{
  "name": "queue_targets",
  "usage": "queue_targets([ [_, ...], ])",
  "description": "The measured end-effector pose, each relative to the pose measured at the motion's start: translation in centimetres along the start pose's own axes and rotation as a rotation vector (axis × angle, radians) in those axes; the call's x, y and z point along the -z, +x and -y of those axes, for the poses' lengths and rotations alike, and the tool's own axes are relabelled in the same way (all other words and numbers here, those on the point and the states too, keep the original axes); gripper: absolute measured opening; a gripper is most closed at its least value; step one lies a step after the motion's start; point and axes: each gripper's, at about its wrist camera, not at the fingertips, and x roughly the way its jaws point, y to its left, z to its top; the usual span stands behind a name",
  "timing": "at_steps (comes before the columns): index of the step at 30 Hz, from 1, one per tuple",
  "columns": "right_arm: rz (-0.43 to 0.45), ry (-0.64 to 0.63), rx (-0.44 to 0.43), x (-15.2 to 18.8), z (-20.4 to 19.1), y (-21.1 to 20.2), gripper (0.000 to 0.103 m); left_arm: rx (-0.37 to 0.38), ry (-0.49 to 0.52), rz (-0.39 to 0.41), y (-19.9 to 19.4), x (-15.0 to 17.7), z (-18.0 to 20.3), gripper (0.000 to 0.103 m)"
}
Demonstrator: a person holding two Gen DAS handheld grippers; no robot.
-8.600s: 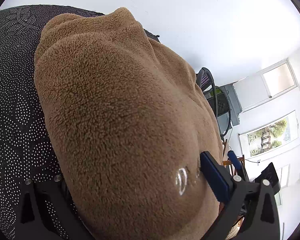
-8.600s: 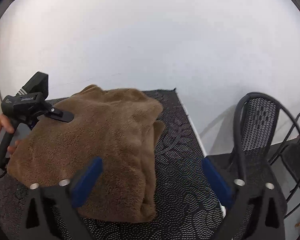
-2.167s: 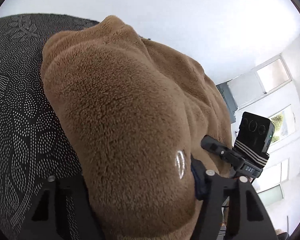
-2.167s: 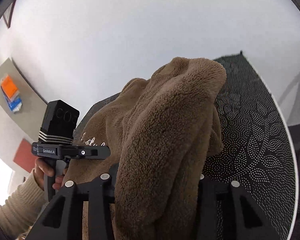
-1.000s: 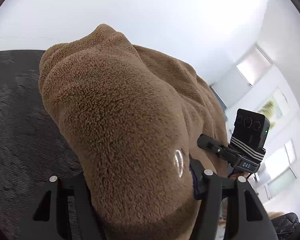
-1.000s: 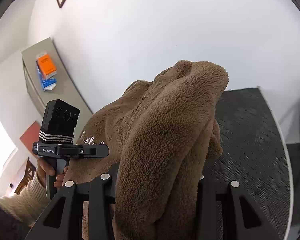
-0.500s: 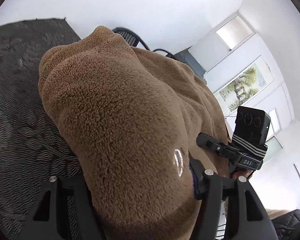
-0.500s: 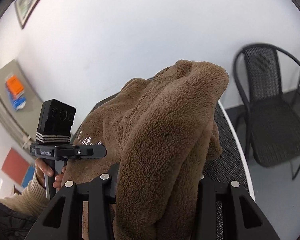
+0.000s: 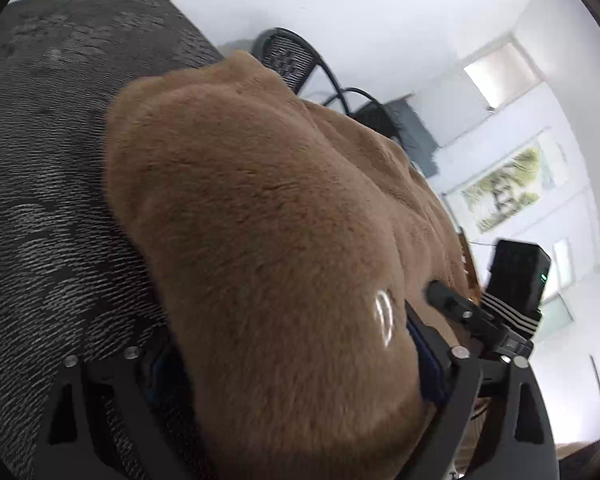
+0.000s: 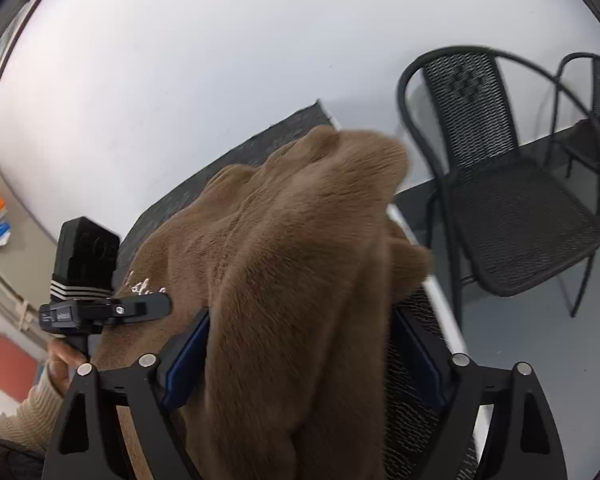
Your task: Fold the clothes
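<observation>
The thick brown fleece garment (image 9: 268,240) lies bunched over the dark dotted table mat (image 9: 48,168), its folded bulk running between the blue pads of both tools. The left gripper (image 9: 292,364) and the right gripper (image 10: 300,356) have both just been opening, and their jaws now stand spread with the fleece loose between them. Only the left wrist view shows a framed landscape picture (image 9: 504,188); only the right shows a black mesh chair (image 10: 500,184) and a cream-sleeved hand (image 10: 62,360).
</observation>
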Motion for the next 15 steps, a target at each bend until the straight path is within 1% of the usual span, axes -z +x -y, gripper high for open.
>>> queue_targets([
  [1,0.038,0.001,0.029,0.2,0.1,-1.1,0.089,-0.025,0.006,0.022,-0.6,0.2,0.2,0.097],
  [2,0.107,-0.042,0.088,0.3,-0.9,-2.3,0.089,-0.061,0.024,0.065,-1.6,0.2,0.7,0.097],
  [4,0.245,-0.127,0.207,0.6,-2.7,-4.7,0.089,-0.155,0.075,0.185,-4.4,0.3,2.4,0.098],
  [5,0.311,-0.173,0.259,0.8,-3.7,-5.8,0.089,-0.166,0.104,0.239,-5.7,0.2,3.3,0.1],
  [6,0.358,-0.238,0.268,1.5,-5.5,-6.7,0.089,-0.172,0.13,0.284,-6.8,0.2,4.3,0.101],
  [7,0.397,-0.299,0.275,2.2,-7.1,-7.4,0.089,-0.151,0.154,0.296,-7.2,0.6,5.2,0.102],
  [10,0.391,-0.417,0.255,4.9,-11.1,-7.0,0.089,-0.051,0.265,0.279,-9.6,4.4,7.1,0.102],
  [11,0.364,-0.436,0.241,5.3,-11.7,-6.0,0.089,-0.024,0.31,0.26,-11.0,7.2,7.5,0.102],
  [12,0.343,-0.443,0.232,5.7,-12.1,-5.2,0.089,-0.002,0.358,0.241,-10.7,8.2,7.6,0.102],
  [13,0.317,-0.443,0.222,5.8,-12.1,-4.1,0.089,0.007,0.4,0.226,-9.2,8.3,7.2,0.102],
  [15,0.282,-0.43,0.2,7.0,-11.6,-3.2,0.089,-0.011,0.457,0.204,-7.6,9.5,7.5,0.102],
])
